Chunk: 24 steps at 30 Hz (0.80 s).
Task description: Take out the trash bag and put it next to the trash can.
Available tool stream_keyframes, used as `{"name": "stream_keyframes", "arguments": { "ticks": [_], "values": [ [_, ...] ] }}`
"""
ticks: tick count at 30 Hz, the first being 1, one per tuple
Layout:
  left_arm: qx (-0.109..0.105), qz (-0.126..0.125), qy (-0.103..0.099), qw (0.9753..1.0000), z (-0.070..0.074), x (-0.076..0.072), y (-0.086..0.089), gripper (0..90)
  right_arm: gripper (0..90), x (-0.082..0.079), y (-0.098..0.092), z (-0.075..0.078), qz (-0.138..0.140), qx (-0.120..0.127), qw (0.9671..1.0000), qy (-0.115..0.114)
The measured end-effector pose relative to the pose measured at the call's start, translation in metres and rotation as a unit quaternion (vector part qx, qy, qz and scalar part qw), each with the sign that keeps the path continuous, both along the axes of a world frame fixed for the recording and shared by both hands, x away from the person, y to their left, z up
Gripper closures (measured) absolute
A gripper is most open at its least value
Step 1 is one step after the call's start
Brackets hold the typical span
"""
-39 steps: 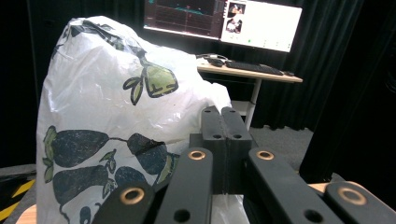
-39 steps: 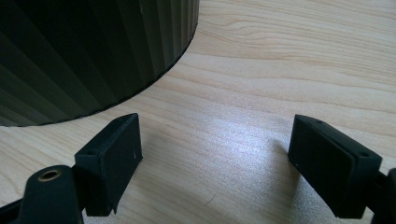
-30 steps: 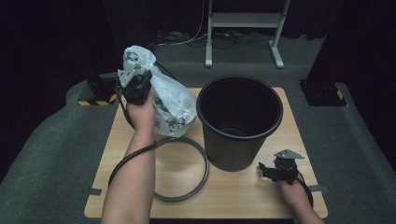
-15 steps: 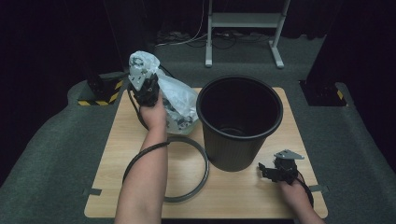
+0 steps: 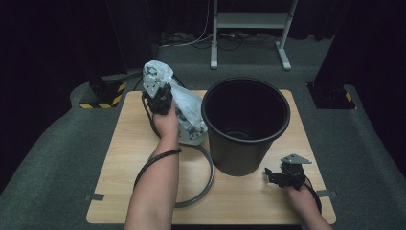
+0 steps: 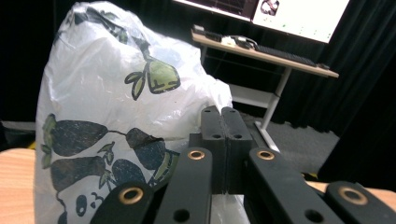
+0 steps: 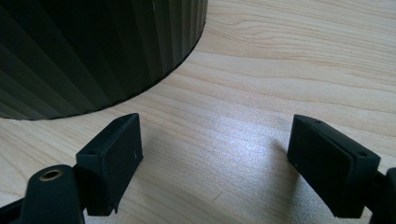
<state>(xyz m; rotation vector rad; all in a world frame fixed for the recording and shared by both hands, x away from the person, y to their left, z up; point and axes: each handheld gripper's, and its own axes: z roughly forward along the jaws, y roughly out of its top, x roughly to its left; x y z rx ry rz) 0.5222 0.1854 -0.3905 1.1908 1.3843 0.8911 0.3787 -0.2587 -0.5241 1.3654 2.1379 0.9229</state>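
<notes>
On the desk, scene: a wooden top carries a black waste bin, a white printed plastic bag and a dark hoop.
Left gripper: raised over the far left part of the desk, jaws pressed together; in the left gripper view they meet with no gap, and the film of the bag runs in under them, so they seem to pinch a fold of it.
Plastic bag: white, printed with pandas and green leaves; it hangs from the left gripper and bulges toward the bin, its lower end at or just above the desk beside the bin's left wall. In the left gripper view the plastic bag rises to the left of the jaws and above them.
Waste bin: black, ribbed, upright and open at the top, standing on the middle right of the desk, just beside the bag.
Hoop: a dark ring lying flat on the desk in front of the bag, its right edge near the bin's foot; the left forearm crosses over it.
Right gripper: low at the near right corner of the desk, near the bin's foot; jaws spread wide with only bare wood between them in the right gripper view, apart from the ribbed bin wall.
</notes>
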Motion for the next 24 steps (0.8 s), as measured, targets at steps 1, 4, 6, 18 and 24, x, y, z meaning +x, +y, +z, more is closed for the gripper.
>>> {"name": "stream_keyframes", "arguments": {
  "ticks": [1,4,6,18,24],
  "values": [
    [-0.002,-0.01,0.004,0.9999,-0.002,0.001,-0.002,89.4,17.6,0.0,0.0,0.0,0.0,0.0,1.0,0.0],
    [0.008,-0.019,0.011,0.9997,-0.004,0.001,-0.005,89.1,17.6,0.0,0.0,0.0,0.001,0.0,1.0,0.0],
    [0.008,-0.032,0.017,0.9993,-0.005,0.002,-0.006,87.7,17.6,0.0,0.0,0.0,0.001,0.001,1.0,0.001],
    [0.016,-0.057,0.012,0.9982,-0.003,-0.009,-0.007,62.6,17.5,0.0,0.001,0.0,0.006,0.0,1.0,0.0],
    [0.021,-0.078,-0.003,0.9967,0.004,-0.025,-0.007,50.4,17.4,0.001,0.001,0.0,0.008,-0.001,1.0,-0.001]
  ]
}}
